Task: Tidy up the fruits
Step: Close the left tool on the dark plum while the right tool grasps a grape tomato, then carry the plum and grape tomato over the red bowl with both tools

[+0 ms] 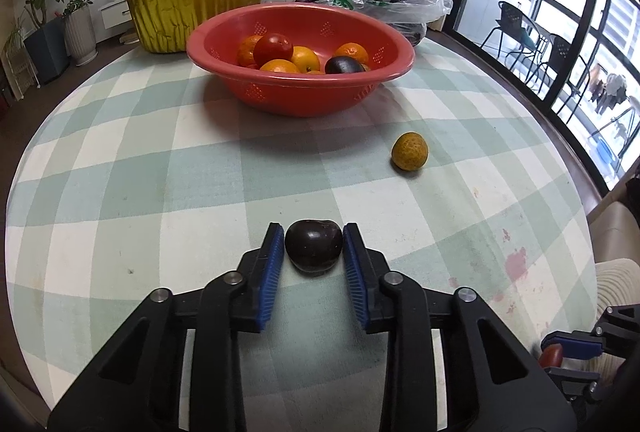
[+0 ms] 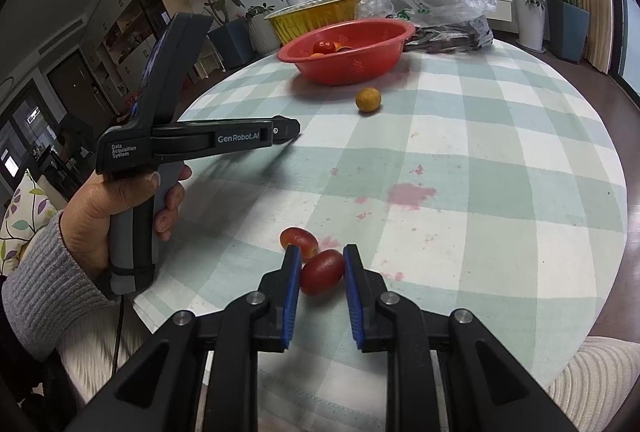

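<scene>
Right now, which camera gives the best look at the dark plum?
The left wrist view. There the dark plum sits close and centred, pinched between the blue pads of the left tool over the checked tablecloth. The right wrist view shows that tool side-on, but not the plum.

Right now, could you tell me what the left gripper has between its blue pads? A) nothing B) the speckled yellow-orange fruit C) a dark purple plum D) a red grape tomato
C: the left gripper is shut on the dark purple plum, blue pads touching both its sides.
</scene>
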Demonstrator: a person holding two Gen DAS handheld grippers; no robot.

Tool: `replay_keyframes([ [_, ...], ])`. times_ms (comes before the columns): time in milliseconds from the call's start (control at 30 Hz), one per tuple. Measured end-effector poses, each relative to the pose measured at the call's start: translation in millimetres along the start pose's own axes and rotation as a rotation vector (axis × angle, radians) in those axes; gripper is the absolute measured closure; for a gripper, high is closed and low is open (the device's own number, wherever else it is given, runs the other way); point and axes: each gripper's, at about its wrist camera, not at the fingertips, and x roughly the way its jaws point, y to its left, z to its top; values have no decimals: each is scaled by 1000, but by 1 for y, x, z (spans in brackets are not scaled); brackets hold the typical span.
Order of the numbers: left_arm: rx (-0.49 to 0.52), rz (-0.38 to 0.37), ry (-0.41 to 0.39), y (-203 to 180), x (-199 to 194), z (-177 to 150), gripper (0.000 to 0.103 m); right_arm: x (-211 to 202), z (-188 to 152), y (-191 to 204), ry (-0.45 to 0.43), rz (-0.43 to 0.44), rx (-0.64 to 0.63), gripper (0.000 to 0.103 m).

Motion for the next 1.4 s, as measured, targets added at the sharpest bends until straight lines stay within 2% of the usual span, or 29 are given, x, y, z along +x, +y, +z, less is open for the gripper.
replay_keyframes([
  [767, -47, -70, -61, 4, -31, 2, 78, -6, 14, -15, -28, 62, 85, 80],
  [1400, -74, -130, -108, 6, -54, 14, 78, -2, 60, -16, -83, 91, 70, 80],
])
